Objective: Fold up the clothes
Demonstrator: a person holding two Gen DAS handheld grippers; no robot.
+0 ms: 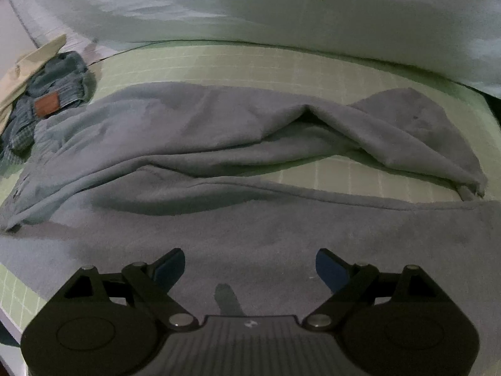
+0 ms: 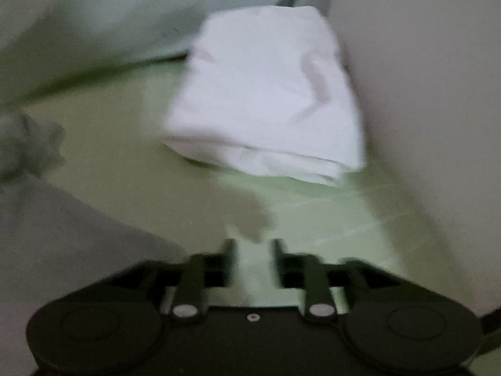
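- At the far left of my left view, jeans (image 1: 51, 103) are heaped on the bed (image 1: 194, 62), with a beige garment (image 1: 28, 62) at the frame edge beside them.
- The grey garment (image 1: 194, 125) spreads across nearly the whole bed width, its left edge touching the jeans, a rumpled fold through its middle and a hem (image 1: 466, 188) curled at the right.
- My left gripper (image 1: 249, 271) hovers over the garment's near part, fingers spread wide and gripping nothing.
- A pale quilt (image 1: 281, 15) with a carrot print runs along the far edge.
- In my blurred right view, grey cloth (image 2: 62, 235) ends at the left, then bare green sheet (image 2: 141, 172) gives open room.
- My right gripper (image 2: 252, 244) has its fingers slightly apart, holding nothing.
- A folded white cloth (image 2: 266, 94) lies ahead, close against the wall (image 2: 422, 94) on the right.
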